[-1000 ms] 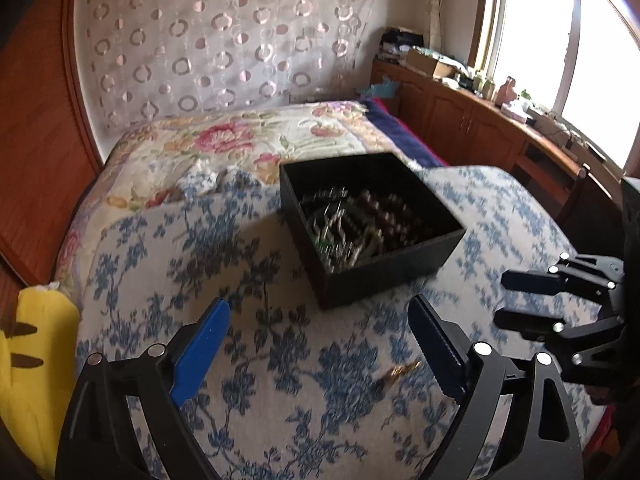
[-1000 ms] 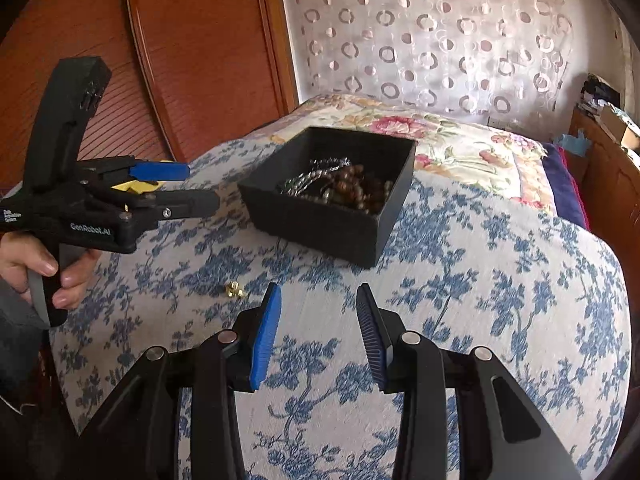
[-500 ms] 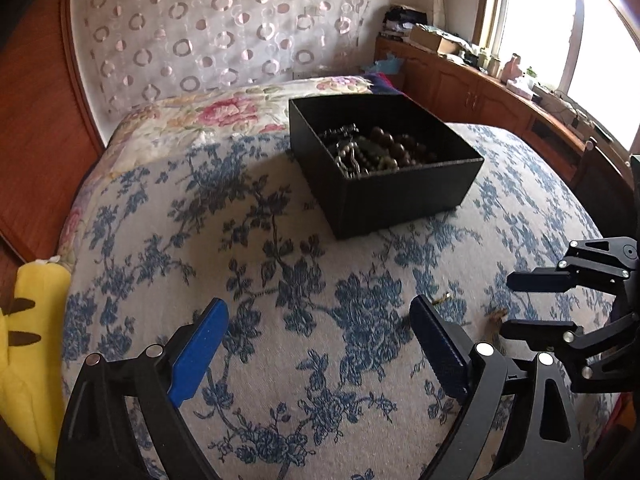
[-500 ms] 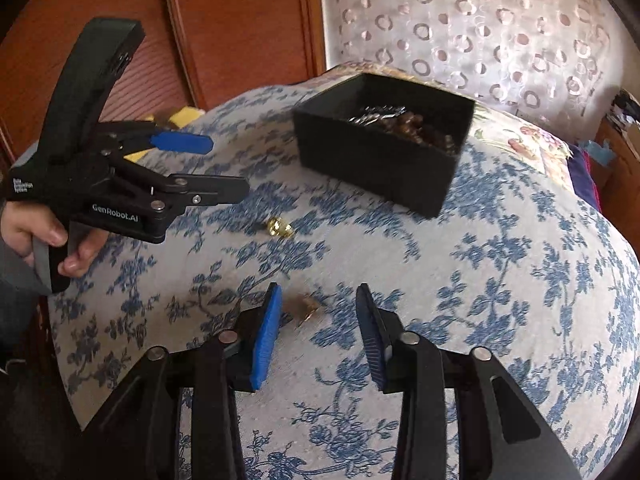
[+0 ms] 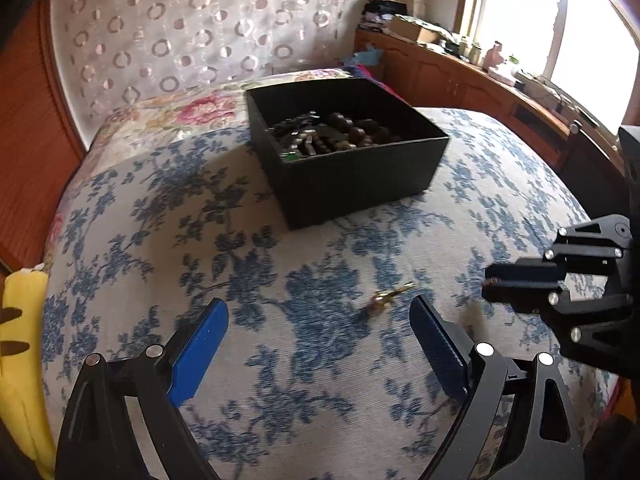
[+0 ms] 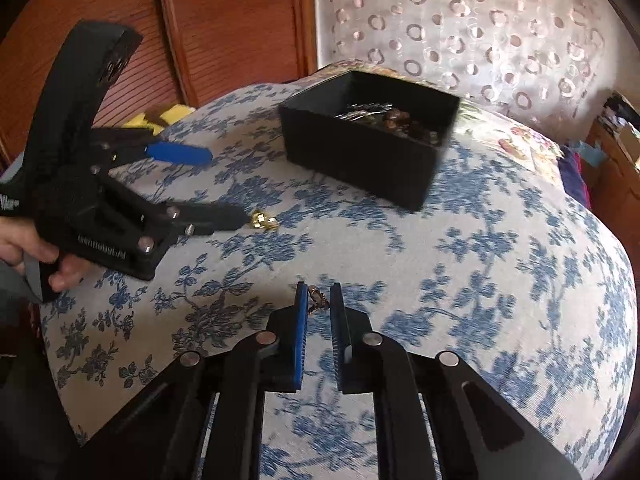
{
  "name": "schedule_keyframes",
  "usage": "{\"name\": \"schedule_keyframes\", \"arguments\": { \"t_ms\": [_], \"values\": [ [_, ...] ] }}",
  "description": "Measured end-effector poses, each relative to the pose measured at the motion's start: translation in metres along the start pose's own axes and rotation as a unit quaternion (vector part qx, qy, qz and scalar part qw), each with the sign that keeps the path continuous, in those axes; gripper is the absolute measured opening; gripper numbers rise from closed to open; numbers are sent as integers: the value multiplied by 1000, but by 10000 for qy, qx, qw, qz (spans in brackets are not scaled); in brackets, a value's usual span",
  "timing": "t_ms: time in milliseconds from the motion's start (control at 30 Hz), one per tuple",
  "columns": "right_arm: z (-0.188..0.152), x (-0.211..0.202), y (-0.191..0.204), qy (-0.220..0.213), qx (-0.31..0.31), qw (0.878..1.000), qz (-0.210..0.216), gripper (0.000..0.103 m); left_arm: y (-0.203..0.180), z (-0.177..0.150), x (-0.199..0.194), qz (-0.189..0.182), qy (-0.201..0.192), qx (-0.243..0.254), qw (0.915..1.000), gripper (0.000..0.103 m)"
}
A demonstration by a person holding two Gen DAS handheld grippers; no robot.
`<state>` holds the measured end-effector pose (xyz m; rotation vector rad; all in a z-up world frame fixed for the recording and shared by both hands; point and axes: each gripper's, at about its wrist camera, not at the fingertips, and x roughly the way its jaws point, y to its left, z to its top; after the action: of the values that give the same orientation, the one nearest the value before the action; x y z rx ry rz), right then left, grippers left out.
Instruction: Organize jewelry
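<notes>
Right wrist: right gripper (image 6: pixel 319 300) pinching small earring (image 6: pixel 316 298) at the tips (shallow hold), could slip; left gripper (image 5: pixel 318 334) spread.

box (image 5: pixel 360 184): matt black, card-like
cloth (image 5: pixel 280 360): woven, coarse
earring (image 6: pixel 264 218): shiny gold metal
gripper pads (image 5: pixel 198 350): blue, ribbed

One black box (image 5: pixel 352 184) of beaded jewelry (image 5: pixel 340 136); two small gold pieces: one loose (image 6: pixel 264 218) on the bed (image 6: pixel 500 264), one (image 6: pixel 318 298) between the right gripper's (image 6: pixel 319 304) fingers (image 6: pixel 300 320)
</notes>
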<state>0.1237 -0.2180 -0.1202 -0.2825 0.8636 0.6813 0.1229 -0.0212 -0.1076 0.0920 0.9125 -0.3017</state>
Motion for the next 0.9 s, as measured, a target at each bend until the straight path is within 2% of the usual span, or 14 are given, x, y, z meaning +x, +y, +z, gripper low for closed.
{"name": "schedule_keyframes", "arguments": {
  "t_ms": [233,300,367,500,567,633,767,900],
  "values": [
    [-5,-13,-21,-157,277,9994,-126,12,-18,5,6,-44,-19,190,9998,88],
    [-6,-14,-24,-166,300,9993,-139,12,-22,5,7,-52,-45,228,9997,80],
    [-8,-14,-25,-169,318,9993,-139,12,-25,6,9,-33,-6,260,9997,62],
    [-10,-13,-27,-153,341,9992,-130,12,-26,5,11,-137,11,243,9996,39],
    [-12,-13,-28,-134,352,9992,-121,12,-24,6,13,-111,6,203,9997,21],
    [-13,-12,-27,-121,349,9992,-117,12,-22,6,14,-152,1,141,9998,10],
    [-13,-12,-27,-135,358,9992,-124,12,-21,7,12,-256,-42,105,9996,3],
    [-7,-13,-29,-181,357,9991,-138,12,-19,9,7,-283,-109,69,9995,3]
  ]
}}
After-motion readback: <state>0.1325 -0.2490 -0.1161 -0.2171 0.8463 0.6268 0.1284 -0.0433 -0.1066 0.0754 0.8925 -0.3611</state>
